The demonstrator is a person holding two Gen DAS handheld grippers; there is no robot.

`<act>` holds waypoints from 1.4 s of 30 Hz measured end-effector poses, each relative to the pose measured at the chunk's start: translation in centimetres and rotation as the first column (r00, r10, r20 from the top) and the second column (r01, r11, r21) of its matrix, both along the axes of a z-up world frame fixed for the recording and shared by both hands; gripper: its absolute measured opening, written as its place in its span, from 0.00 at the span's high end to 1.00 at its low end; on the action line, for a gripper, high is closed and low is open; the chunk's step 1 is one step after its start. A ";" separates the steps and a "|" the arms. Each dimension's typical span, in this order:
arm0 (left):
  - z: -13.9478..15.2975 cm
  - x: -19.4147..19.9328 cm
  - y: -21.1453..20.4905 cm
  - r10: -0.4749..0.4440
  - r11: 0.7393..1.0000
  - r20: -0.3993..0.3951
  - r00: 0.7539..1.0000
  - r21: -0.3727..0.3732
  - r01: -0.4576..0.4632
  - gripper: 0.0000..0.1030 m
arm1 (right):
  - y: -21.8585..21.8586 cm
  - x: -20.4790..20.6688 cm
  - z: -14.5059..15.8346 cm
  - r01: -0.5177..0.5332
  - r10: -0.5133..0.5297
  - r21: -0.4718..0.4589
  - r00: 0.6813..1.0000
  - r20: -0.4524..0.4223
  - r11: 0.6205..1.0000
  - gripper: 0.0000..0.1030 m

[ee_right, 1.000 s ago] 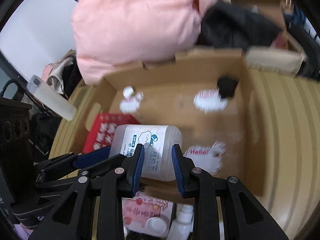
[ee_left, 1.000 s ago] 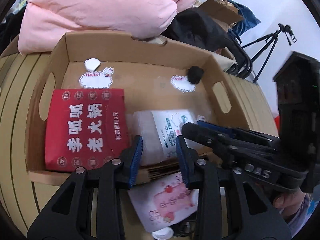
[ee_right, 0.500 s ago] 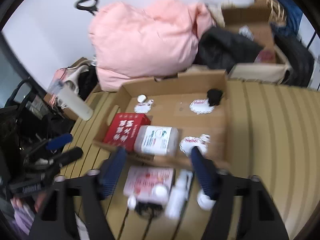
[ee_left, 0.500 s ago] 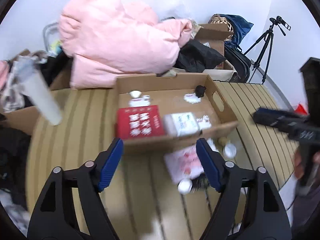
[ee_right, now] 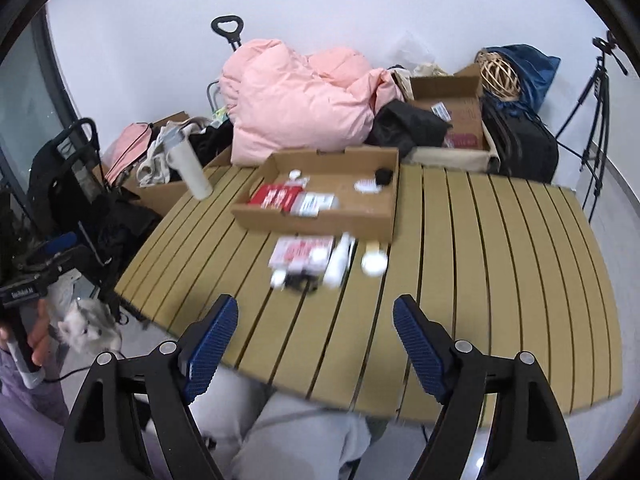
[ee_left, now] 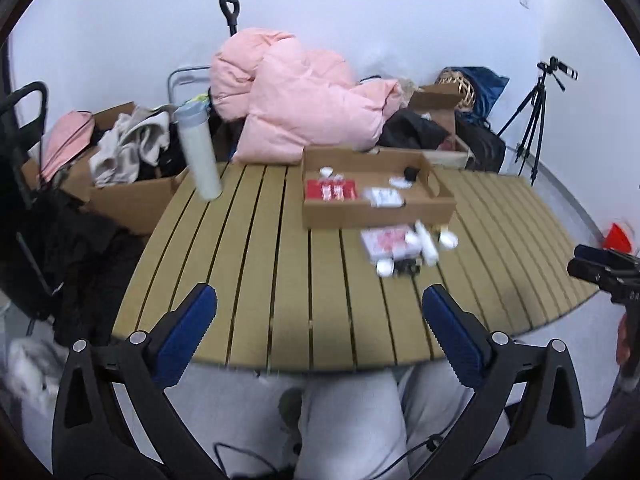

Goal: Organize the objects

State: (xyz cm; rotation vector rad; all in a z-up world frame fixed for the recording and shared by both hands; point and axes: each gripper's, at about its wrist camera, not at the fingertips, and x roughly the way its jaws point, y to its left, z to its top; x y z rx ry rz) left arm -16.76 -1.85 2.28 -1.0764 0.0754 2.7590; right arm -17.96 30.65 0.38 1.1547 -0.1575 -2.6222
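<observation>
A shallow cardboard box stands on the slatted table. It holds a red packet and a white bottle lying flat. In front of it lie a pink packet, a white tube and small white jars. My left gripper is open and empty, back over the table's near edge. My right gripper is open and empty, also back from the objects.
A tall white flask stands at the table's left rear. A pink duvet and boxes of clothes lie behind the table. A tripod stands far right. A white cat sits on the floor at left.
Both grippers have opened wide and pulled far back from the box. The white bottle stays lying in the box beside the red packet.
</observation>
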 end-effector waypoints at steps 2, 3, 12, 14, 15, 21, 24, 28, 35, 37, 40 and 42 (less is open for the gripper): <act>-0.9 2.2 0.5 -0.064 0.998 -0.014 0.998 0.021 0.065 0.00 | -0.3 2.3 -1.5 0.006 -0.005 -0.040 1.000 0.020 0.999 0.19; -1.5 3.1 0.8 -0.124 0.992 -0.022 0.992 0.031 0.125 0.00 | -0.3 3.2 -2.2 0.012 -0.010 -0.070 0.999 0.030 0.997 0.19; -2.3 3.5 2.2 -0.152 0.988 -0.027 0.988 0.032 0.153 0.00 | -2.3 5.5 -2.5 -0.009 0.008 -0.057 1.000 -0.009 0.998 0.19; -3.4 3.1 2.2 -0.162 0.986 -0.049 0.986 0.044 0.164 0.00 | -2.3 5.9 -2.7 0.027 -0.030 -0.027 0.992 -0.123 0.999 0.19; -4.4 2.7 2.1 -0.157 0.986 -0.058 0.986 0.052 0.160 0.00 | -2.4 6.2 -3.2 0.063 -0.060 0.013 0.979 -0.193 0.998 0.19; -10.2 -2.3 2.8 -0.158 0.980 0.033 0.987 0.126 0.152 0.05 | -1.2 2.4 -9.2 0.148 -0.148 0.119 0.989 -0.013 0.982 0.19; -12.6 -6.1 4.2 -0.171 0.973 0.091 0.981 0.170 0.154 0.26 | -0.7 0.1 -10.5 0.151 -0.155 0.127 0.988 0.027 0.980 0.35; -15.3 -11.6 6.6 -0.173 0.968 0.182 0.968 0.215 0.132 0.52 | -0.8 -3.5 -11.0 0.068 -0.072 0.082 0.996 0.048 0.994 0.53; -19.1 -18.2 9.4 -0.154 0.972 0.263 0.952 0.213 0.099 0.69 | -3.7 -12.2 -12.2 -0.053 0.050 0.089 0.998 0.034 0.995 0.61; -19.7 -19.1 10.0 -0.151 0.976 0.274 0.950 0.197 0.098 0.70 | -4.5 -15.0 -13.0 -0.084 0.080 0.090 0.996 0.043 0.992 0.61; -20.9 -19.0 11.2 -0.156 0.982 0.284 0.946 0.149 0.117 0.73 | -5.3 -18.1 -14.3 -0.119 0.114 0.086 0.992 0.062 0.989 0.61; -20.9 -18.1 11.8 -0.165 0.985 0.250 0.954 0.097 0.145 0.75 | -5.9 -19.7 -15.3 -0.145 0.139 0.080 0.987 0.075 0.986 0.64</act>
